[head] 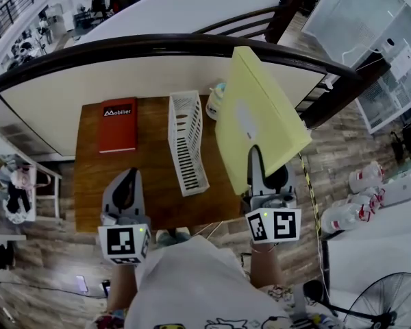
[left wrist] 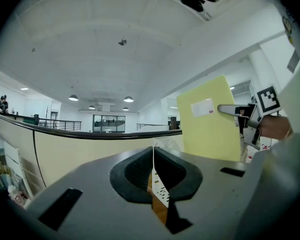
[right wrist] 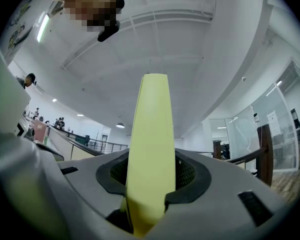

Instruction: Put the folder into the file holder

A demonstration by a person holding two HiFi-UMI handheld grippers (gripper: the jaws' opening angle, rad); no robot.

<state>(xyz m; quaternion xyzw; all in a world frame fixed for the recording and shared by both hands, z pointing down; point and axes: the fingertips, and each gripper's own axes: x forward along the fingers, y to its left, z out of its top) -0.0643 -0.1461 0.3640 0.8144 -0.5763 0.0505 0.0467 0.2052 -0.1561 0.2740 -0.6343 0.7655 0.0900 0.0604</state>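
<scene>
The right tongs (head: pixel 258 162) are clamping the lower edge of the yellow folder (head: pixel 260 108), holding it upright in the air, just right of the white file holder (head: pixel 187 142). The left tongs (head: pixel 126 189) are hovering pressed together, gripping nothing, over the wooden tabletop (head: pixel 151 177).

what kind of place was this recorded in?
Probably an office or lab building, up on a mezzanine. A curved dark railing runs behind the wooden desk with its white file holder. A lower floor shows past it, and glass-walled rooms stand at right.
</scene>
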